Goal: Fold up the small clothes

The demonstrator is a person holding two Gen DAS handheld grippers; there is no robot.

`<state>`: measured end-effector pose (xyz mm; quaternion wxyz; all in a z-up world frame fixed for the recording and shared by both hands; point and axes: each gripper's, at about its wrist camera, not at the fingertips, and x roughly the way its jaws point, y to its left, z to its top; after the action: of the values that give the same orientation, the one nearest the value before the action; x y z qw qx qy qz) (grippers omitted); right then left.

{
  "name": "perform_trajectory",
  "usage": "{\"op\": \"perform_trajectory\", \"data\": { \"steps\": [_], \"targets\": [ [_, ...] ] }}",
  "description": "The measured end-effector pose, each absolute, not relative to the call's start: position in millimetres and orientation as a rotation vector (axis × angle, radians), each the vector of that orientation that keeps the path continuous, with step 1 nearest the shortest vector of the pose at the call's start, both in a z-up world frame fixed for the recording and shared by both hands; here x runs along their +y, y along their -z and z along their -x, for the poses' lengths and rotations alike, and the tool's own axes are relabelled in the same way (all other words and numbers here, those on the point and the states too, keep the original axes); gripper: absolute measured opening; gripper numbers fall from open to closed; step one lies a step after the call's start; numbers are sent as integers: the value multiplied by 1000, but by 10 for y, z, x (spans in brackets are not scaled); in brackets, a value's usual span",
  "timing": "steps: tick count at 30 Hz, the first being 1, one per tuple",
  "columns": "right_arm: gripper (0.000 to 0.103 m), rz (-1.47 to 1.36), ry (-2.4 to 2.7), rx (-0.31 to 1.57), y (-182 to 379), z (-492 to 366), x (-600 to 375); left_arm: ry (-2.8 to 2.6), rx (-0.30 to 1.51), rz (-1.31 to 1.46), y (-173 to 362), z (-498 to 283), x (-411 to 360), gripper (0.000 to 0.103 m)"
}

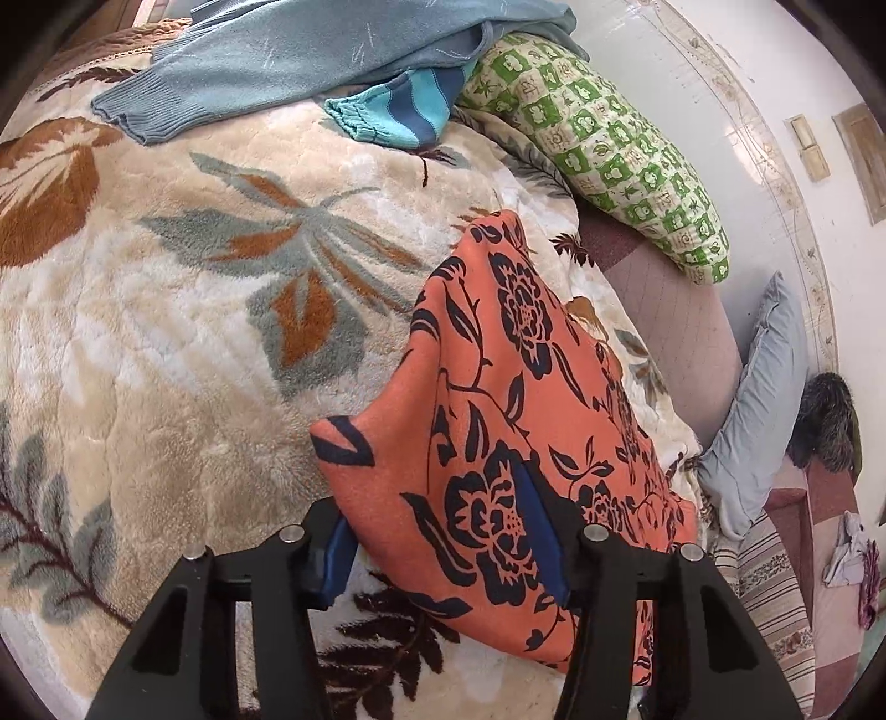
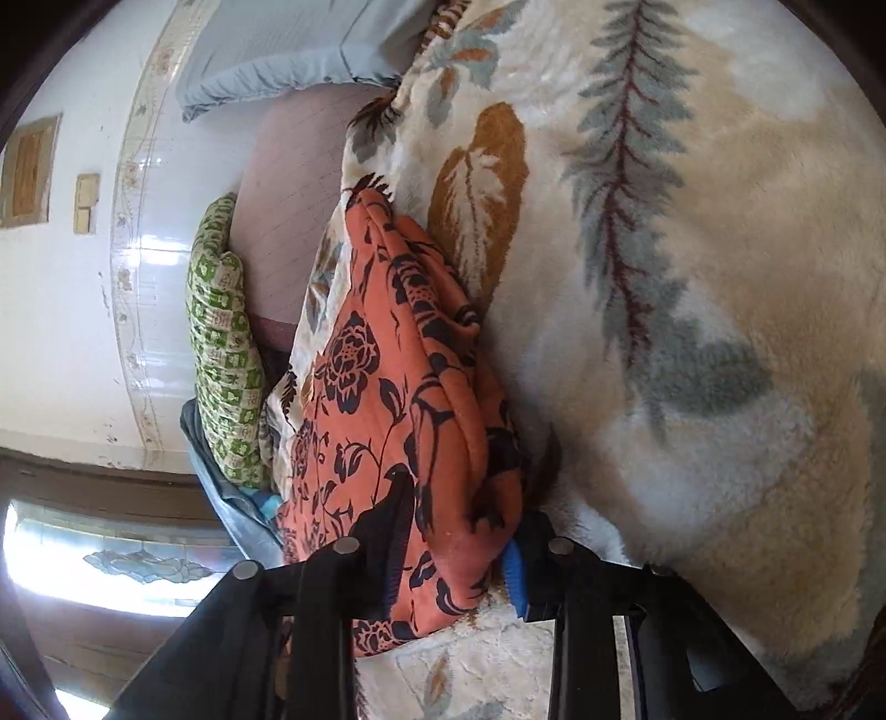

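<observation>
The orange floral garment (image 1: 515, 421) lies on the bed's plush leaf-patterned blanket (image 1: 166, 343), near its right edge, bunched into a thick, uneven bundle rather than a flat fold; the left gripper (image 1: 443, 559) straddles its near end, one blue pad dug into the cloth, the other just beside the edge, so I cannot tell whether it truly pinches; the right gripper (image 2: 459, 545) is clamped on the garment's thick folded end. By my judgement this piece is mid-fold, doubled over but not yet squared or smoothed; at the far side a light blue sweater (image 1: 310, 50) and a striped blue piece (image 1: 393, 111) lie loose, seemingly awaiting folding.
</observation>
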<state>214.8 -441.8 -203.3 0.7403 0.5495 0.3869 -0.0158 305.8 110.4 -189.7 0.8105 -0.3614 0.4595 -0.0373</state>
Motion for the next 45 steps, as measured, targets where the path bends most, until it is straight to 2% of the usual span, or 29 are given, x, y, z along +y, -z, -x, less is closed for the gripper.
{"op": "perform_trajectory", "data": {
  "steps": [3, 6, 7, 8, 9, 11, 18, 22, 25, 30, 31, 33, 34, 35, 36, 37, 45],
  "targets": [
    [31, -1227, 32, 928, 2180, -2225, -4377, 71, 1018, 833, 2008, -3073, 1142, 57],
    [31, -1260, 27, 899, 2210, -2212, -4403, 71, 1003, 837, 2005, -3087, 1141, 57],
    [31, -1237, 21, 900, 2192, -2221, -4391, 62, 1003, 809, 1985, -3093, 1121, 52],
    [29, -1208, 15, 901, 2166, -2224, -4376, 52, 1008, 773, 1972, -3104, 1098, 27],
    [22, -1189, 10, 896, 2139, -2213, -4371, 68, 1015, 756, 1972, -3118, 1084, 22],
    [16, -1170, -14, 855, 2048, -2177, -4385, 81, 1004, 761, 1942, -3110, 1091, 15],
    [10, -1000, -18, 752, 1628, -1997, -4357, 169, 952, 735, 1620, -3014, 1090, 12],
    [9, -986, -3, 740, 1529, -1824, -4450, 217, 956, 689, 1444, -2896, 1062, 12],
    [9, -1038, 4, 782, 1632, -1785, -4553, 208, 984, 707, 1522, -2868, 1092, 12],
    [13, -1363, -57, 833, 2065, -1762, -4741, 155, 1038, 773, 1769, -2848, 1151, 15],
    [13, -1391, -63, 840, 2100, -1772, -4753, 145, 1039, 777, 1790, -2840, 1157, 22],
    [26, -1408, -61, 832, 2120, -1780, -4773, 136, 1034, 791, 1818, -2830, 1181, 33],
    [29, -1415, -62, 824, 2120, -1788, -4779, 129, 1034, 797, 1826, -2835, 1191, 46],
    [40, -1419, -64, 820, 2122, -1785, -4796, 120, 1031, 804, 1835, -2835, 1209, 58],
    [59, -1416, -62, 815, 2110, -1792, -4795, 114, 1023, 811, 1833, -2836, 1221, 60],
    [66, -1402, -39, 805, 2085, -1791, -4793, 118, 1015, 811, 1824, -2846, 1217, 60],
    [64, -1312, 22, 803, 2034, -1967, -4707, 126, 1009, 701, 1837, -2972, 1031, 60]
  ]
}}
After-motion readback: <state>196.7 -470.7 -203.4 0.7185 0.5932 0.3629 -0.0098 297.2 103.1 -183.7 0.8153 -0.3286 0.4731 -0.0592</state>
